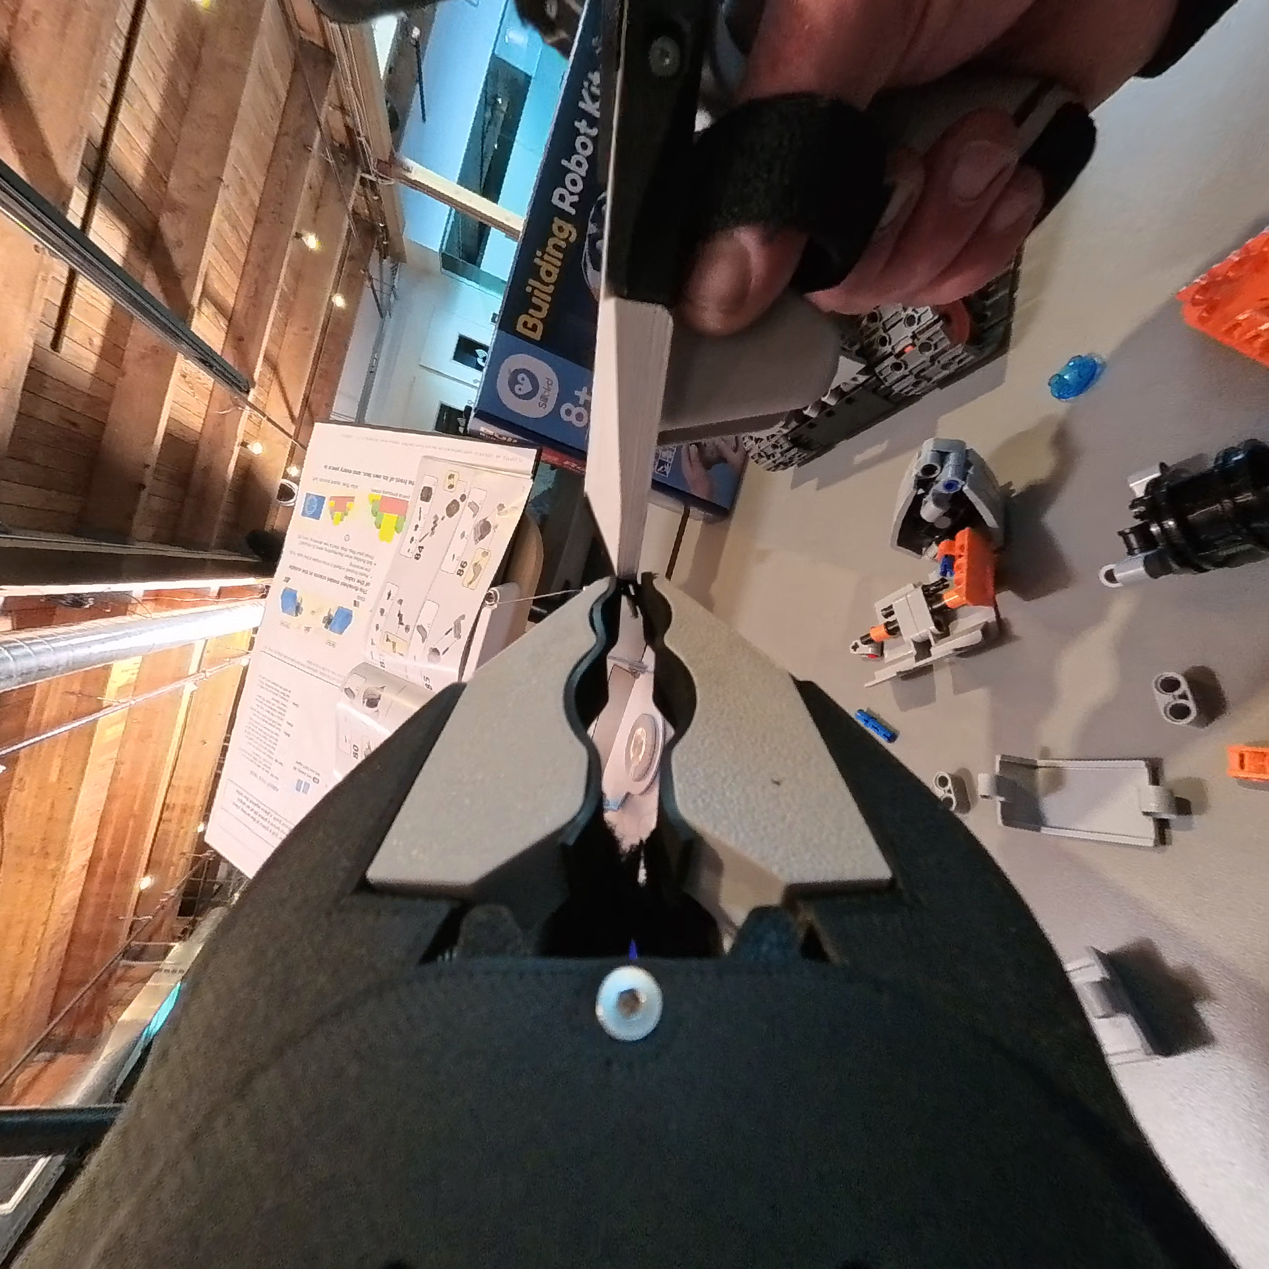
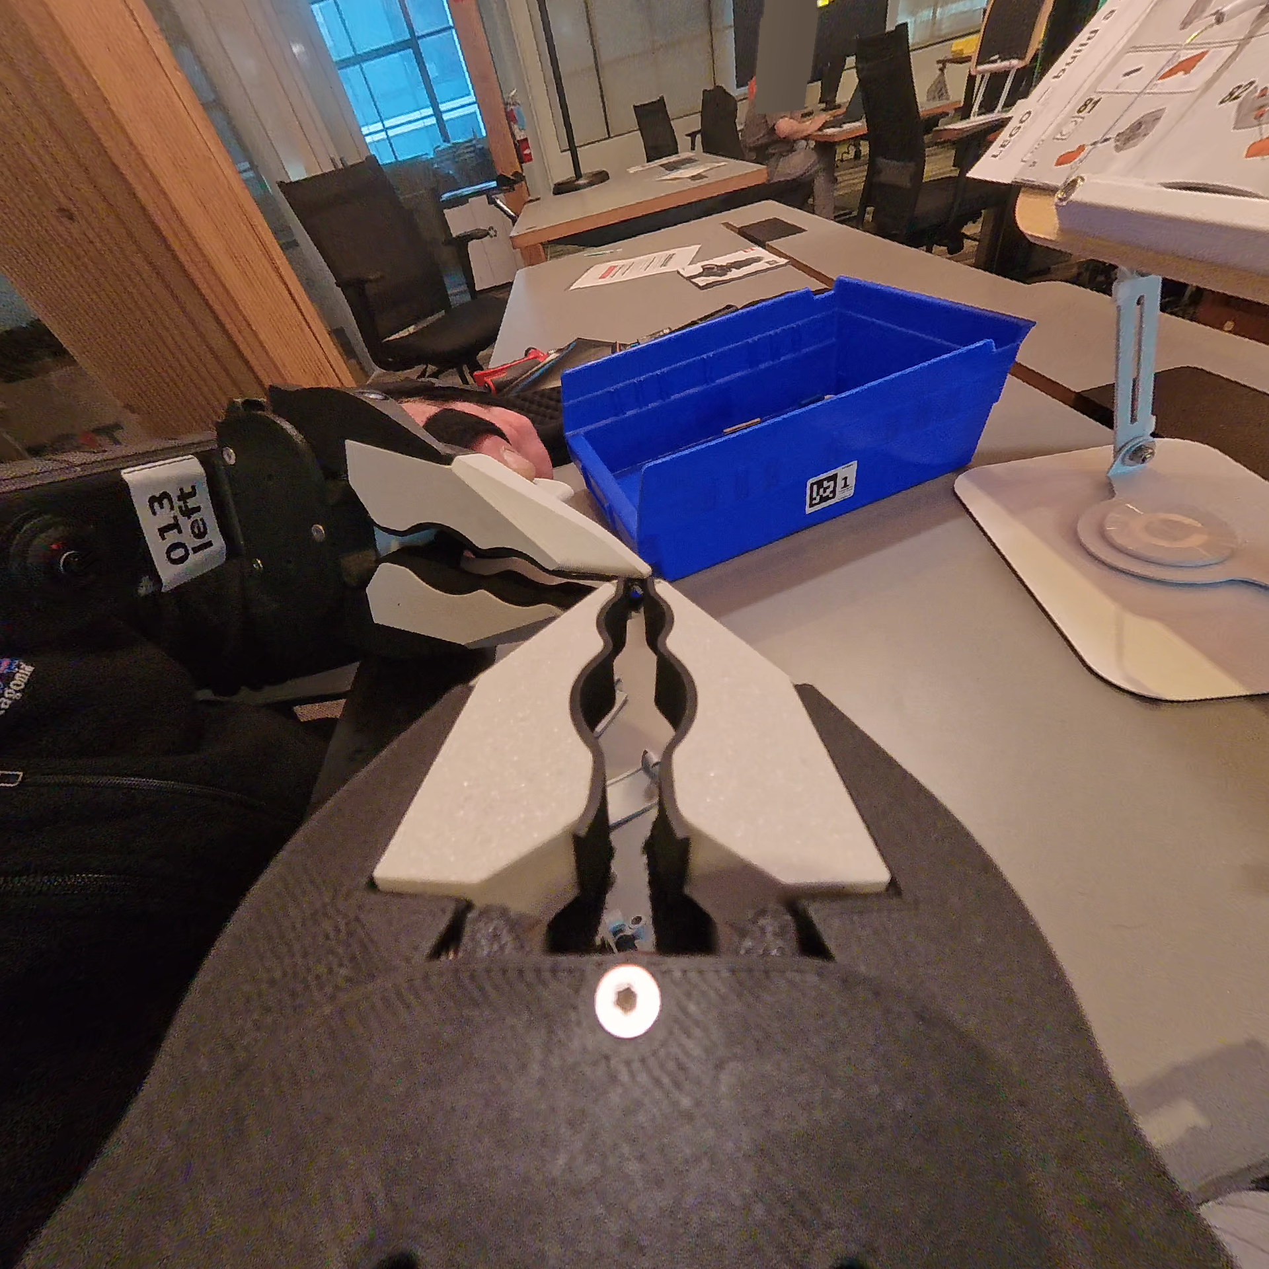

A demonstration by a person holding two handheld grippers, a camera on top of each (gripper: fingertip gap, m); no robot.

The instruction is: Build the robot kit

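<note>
Grey surface [image 1: 790, 584] strewn with toy parts [image 1: 927, 618]; left tool [image 1: 632, 584], pressed together, meets right tool [image 2: 633, 584] tip-to-tip, which pinches a tiny blue piece [image 2: 636, 595].

Bin [image 2: 776, 439] on table [image 2: 893, 721], left of stand [image 2: 1126, 549]; booklet [image 2: 1167, 89] atop stand.

bin [image 2: 728, 481]: bright blue, with a black-and-white square sticker
table [image 2: 893, 790]: plain pale grey
left gripper [image 1: 630, 584]: light grey fingers, black body
loose parts [image 1: 941, 611]: grey, orange, some blue
box [image 1: 549, 302]: dark blue
</note>
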